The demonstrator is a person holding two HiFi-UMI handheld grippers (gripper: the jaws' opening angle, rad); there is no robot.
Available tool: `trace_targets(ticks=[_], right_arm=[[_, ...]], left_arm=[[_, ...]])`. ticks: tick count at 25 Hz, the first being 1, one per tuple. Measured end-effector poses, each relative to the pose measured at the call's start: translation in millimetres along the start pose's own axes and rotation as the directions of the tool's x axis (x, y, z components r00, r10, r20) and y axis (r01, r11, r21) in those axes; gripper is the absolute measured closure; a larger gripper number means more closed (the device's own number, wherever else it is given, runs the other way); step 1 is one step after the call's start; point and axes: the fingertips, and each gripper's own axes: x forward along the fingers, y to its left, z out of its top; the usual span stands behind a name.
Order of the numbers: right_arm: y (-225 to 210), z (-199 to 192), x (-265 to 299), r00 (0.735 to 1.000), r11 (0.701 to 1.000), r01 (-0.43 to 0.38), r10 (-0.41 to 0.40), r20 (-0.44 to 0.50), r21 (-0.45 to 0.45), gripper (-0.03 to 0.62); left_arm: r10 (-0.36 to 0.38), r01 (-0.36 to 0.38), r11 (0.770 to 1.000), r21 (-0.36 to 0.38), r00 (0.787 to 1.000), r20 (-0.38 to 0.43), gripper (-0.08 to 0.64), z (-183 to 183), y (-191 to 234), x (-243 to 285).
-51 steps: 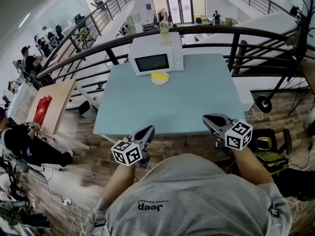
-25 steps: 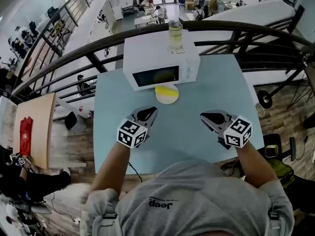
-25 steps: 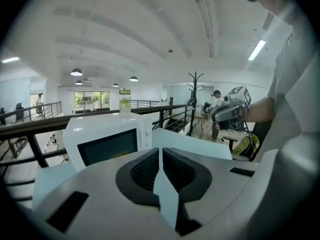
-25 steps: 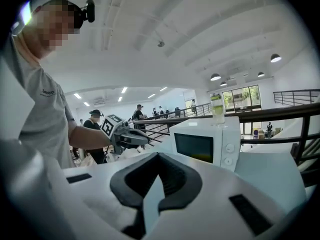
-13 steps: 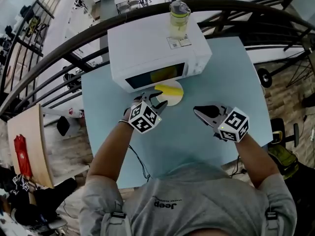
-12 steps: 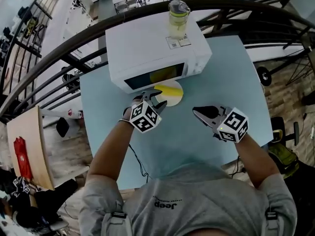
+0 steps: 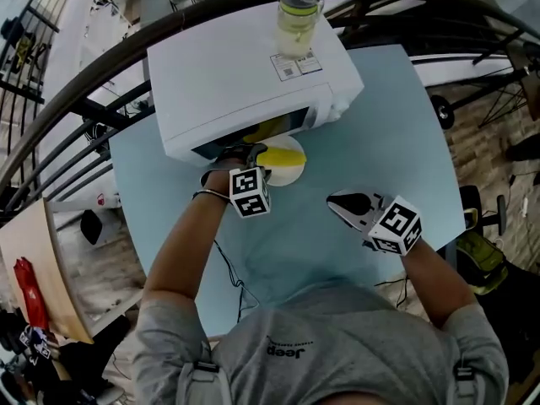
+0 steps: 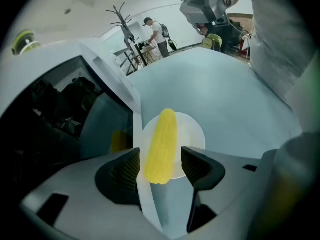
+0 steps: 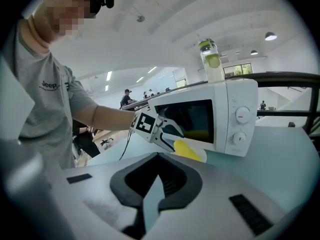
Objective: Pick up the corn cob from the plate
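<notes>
While your left gripper (image 8: pixel 159 170) reaches to the plate (image 8: pixel 193 134), its jaws stand apart on either side of the corn cob (image 8: pixel 162 144), not clenched on it. The cob lies flat on the plate, just in front of the microwave (image 7: pixel 236 66) door. Its long axis runs roughly along that front and in line with your jaws. Its left end sits between them, and its tapered end points away to the right across the plate. One pad looks to be at the cob's side; I can't tell whether it touches. A sliver of plate shows between the other pad and the cob.

Your left forearm (image 7: pixel 181 251) stretches far across the table (image 7: pixel 396 125) from your body, with the wrist turned toward the plate. Your right gripper (image 7: pixel 336 202) hangs nearer to you and to the right, well apart from the plate. Its tips point left, and its jaws are drawn together to a thin slit with nothing in it. On the microwave's top stands a bottle (image 7: pixel 295 19).
</notes>
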Motion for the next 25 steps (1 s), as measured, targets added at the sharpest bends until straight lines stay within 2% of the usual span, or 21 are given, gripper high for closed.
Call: trace_targets(ticks=[5,9,12,16,18,25], right_arm=[[-4.7,-7.9,4.7,1.0,1.0,-0.001,0.001,-0.011,0.021,0.577],[-4.8,-16.4,7.3,1.0,0.999,-0.007,0.007,-0.02,0.038,0.577],[-5.6,-22.8,7.3,1.0,0.999,-0.007,0.008,-0.028,0.048,0.577],[-4.7,-28.2,5.2,0.999,0.998,-0.005,0.007,-0.034,0.059,0.577],[-4.0,-30.2,4.1,0.999,0.998,-0.002,0.005,-0.038,0.06,0.577],[0.4,-27.6,-0.6,1.0,0.999,0.0,0.001,-0.031,0.051,0.577]], left_arm=[[-0.045,0.046,0.998,0.053,0.999,-0.031,0.298,6.4,-7.7,16.6],[-0.045,0.048,0.998,0.05,0.997,-0.06,0.291,8.7,-9.6,28.9],[-0.016,0.022,0.998,0.056,0.996,-0.091,0.283,8.3,-7.9,37.1],[0.066,-0.05,0.993,0.105,0.985,-0.157,0.282,3.8,-2.5,45.1],[0.105,-0.083,0.988,0.131,0.979,-0.177,0.304,3.0,1.2,47.1],[0.142,-0.12,0.983,0.135,0.976,-0.166,0.318,3.2,2.3,43.0]])
